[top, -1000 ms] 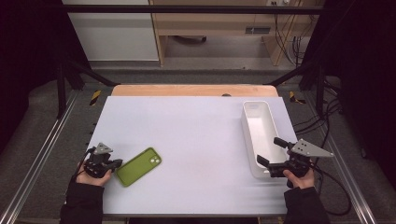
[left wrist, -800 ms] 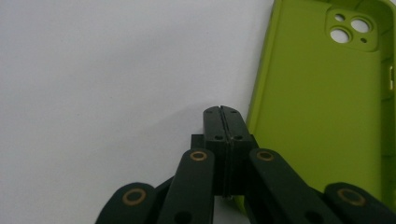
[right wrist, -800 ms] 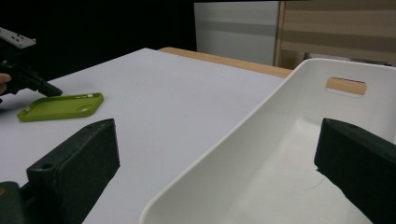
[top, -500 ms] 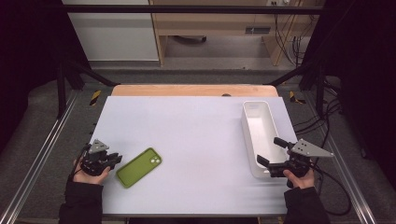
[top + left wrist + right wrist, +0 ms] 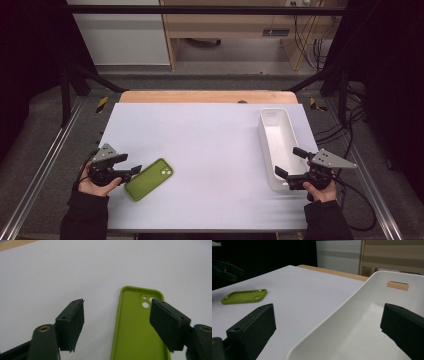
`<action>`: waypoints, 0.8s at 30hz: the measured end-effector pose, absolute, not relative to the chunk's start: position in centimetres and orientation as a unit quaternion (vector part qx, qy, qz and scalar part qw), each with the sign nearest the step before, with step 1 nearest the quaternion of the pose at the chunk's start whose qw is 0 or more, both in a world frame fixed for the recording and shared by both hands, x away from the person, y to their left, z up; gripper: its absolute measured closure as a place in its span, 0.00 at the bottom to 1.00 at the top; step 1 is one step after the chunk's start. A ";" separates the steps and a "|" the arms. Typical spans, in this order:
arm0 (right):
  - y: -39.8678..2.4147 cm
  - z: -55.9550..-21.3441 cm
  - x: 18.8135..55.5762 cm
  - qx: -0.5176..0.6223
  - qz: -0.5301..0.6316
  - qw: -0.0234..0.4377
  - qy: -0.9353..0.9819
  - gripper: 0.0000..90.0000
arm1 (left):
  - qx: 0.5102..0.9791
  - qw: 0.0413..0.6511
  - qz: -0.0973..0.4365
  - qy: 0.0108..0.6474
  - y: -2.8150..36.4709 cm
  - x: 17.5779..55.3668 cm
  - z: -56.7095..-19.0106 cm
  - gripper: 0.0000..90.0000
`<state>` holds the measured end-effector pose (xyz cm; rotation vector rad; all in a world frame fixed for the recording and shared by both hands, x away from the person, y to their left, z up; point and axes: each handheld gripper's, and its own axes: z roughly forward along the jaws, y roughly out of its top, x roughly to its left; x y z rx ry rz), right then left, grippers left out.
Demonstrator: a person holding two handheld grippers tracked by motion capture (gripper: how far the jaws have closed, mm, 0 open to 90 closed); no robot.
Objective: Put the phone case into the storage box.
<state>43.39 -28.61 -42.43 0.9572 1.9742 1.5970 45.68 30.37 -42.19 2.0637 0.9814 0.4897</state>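
The left claw, held in the person's left hand at the near left of the white table, is standing wide, its jaws having just been opening, and nothing is being gripped between them. The green case is lying flat on the table just ahead of this claw, open side up, its near end beside the jaw tips in the high view. In the left gripper view the case is lying below the jaws and toward the right-hand one, which is overlapping its edge near the camera cut-out; the pads are not pressing on it. The right claw, held in the right hand at the near right of the table, is also standing wide and holding nothing. Its jaws are straddling the near end of the white tray: in the right gripper view one jaw is sitting outside the tray's wall over the table and the other over its inside. From that claw the case is lying well apart, far across the table.
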 end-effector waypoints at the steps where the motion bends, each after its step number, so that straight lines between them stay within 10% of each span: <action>1: -28.6 -42.4 43.4 0.345 0.575 0.213 0.711 0.00 | 0.814 0.392 0.193 0.382 30.1 45.6 -42.0 0.28; 7: -28.6 -42.5 43.4 0.343 0.575 0.212 0.711 0.00 | 0.819 0.384 0.201 0.376 29.0 45.6 -41.2 0.04; 24: -28.6 -42.5 43.4 0.344 0.574 0.213 0.712 0.00 | 0.832 0.358 0.181 0.382 28.9 47.2 -42.6 0.00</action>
